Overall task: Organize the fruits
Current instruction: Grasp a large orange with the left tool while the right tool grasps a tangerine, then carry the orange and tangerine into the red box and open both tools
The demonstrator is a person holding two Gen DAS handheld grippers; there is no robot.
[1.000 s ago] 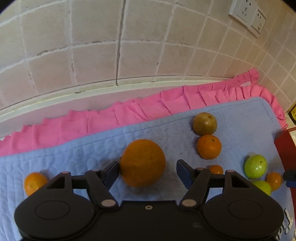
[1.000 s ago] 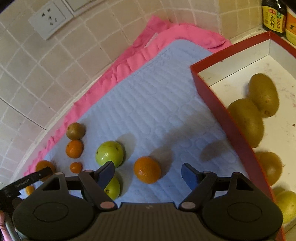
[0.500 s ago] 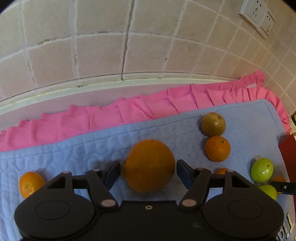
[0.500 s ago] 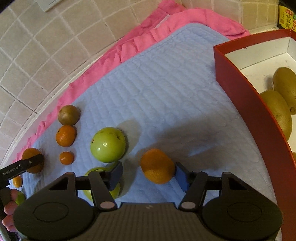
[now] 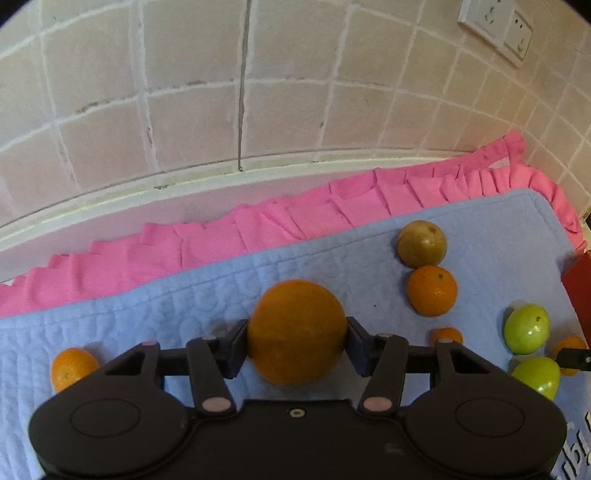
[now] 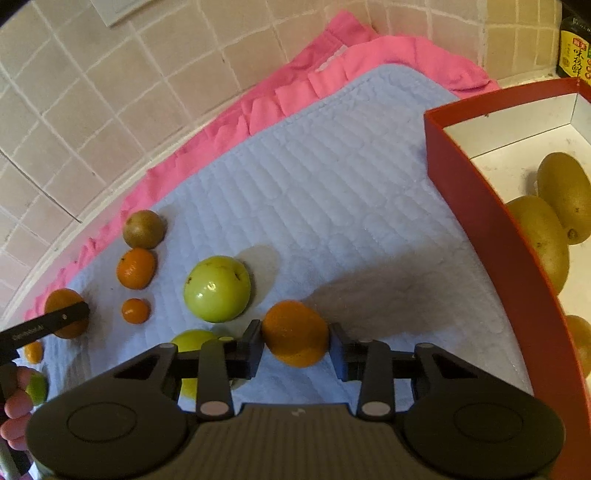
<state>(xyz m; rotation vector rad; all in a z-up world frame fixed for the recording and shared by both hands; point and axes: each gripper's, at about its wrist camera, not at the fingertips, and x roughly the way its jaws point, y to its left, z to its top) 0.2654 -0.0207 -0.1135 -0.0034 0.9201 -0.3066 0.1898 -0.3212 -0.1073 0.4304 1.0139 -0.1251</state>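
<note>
orange citrus fruits on the blue mat (image 6: 332,177): six, namely one large orange (image 5: 296,336), one mid-sized mandarin (image 6: 295,333), one mandarin (image 6: 136,268), one tiny one (image 6: 136,310), one at the far left (image 5: 72,367) and one at the mat edge (image 6: 34,350) (partly hidden). green apples: three (image 6: 217,288) (image 6: 192,341) (image 6: 37,387). brownish round fruit: one (image 6: 143,229). kiwis in the red box (image 6: 476,206): two clearly (image 6: 541,240) (image 6: 567,201), further fruit at the edge uncounted. boxes: one. bottles: one (image 6: 576,48). wall sockets: one double plate (image 5: 495,31).

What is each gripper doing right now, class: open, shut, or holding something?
Left gripper: jaws closing on the large orange, pads touching it.
Right gripper: jaws closing on the small orange.
</note>
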